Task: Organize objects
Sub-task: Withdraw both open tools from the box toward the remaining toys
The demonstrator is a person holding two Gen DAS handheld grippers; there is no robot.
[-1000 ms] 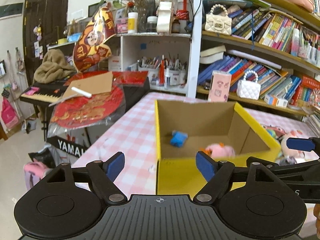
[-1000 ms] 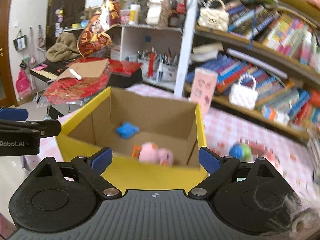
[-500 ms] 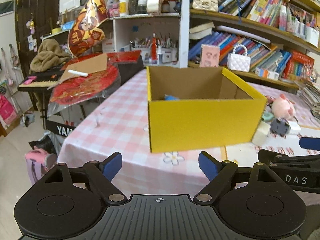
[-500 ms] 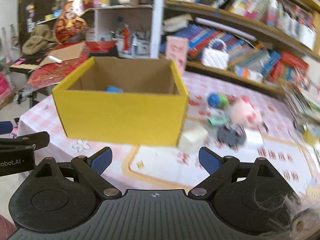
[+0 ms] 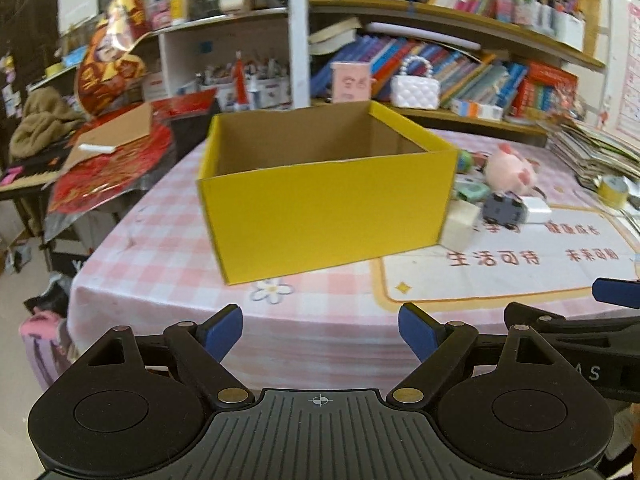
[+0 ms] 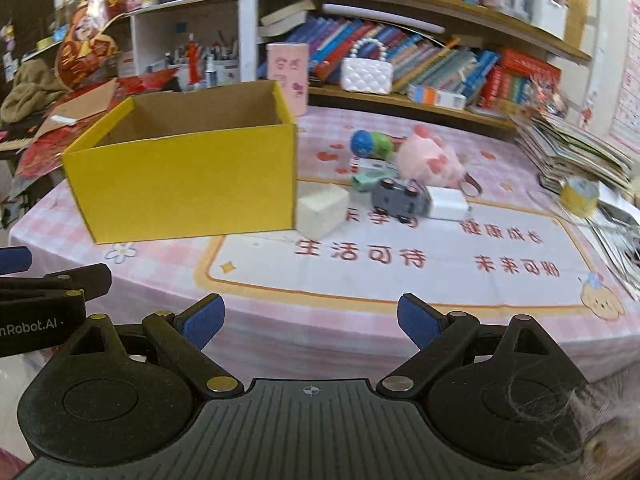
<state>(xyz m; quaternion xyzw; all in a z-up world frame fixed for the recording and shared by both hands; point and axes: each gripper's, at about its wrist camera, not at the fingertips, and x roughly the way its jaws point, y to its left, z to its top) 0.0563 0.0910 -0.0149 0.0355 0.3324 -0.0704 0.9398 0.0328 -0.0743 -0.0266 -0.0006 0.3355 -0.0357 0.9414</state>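
Both grippers are held back off the near edge of the counter (image 6: 280,280), which is covered in a pink checked cloth. The left gripper (image 5: 320,332) has its blue-padded fingers (image 5: 224,330) spread apart on nothing; the right gripper (image 6: 310,320) likewise, apart and empty.

An open yellow cardboard box (image 6: 184,184) stands on the left half of the counter. The loose things lie in a cluster just right of it: a cream rectangular block (image 6: 322,210) touching the box's near right corner, a grey toy car (image 6: 400,200) lying on its side or back, a white flat charger-like block (image 6: 448,200), a mint-green small item (image 6: 366,180), a pink plush toy (image 6: 430,160), and a blue-and-green ball-like toy (image 6: 370,144) farthest back.

Judged step: approach for a pick. The cream block is best taken first by the right gripper, being nearest and squarest; the fingers should be set across its flat sides, clear of the box wall. The plush would need a deeper bite.

The right wrist view shows the whole cluster. In the left wrist view the box (image 5: 328,208) hides part of it. The box floor is hidden in both views, so its contents cannot be told.
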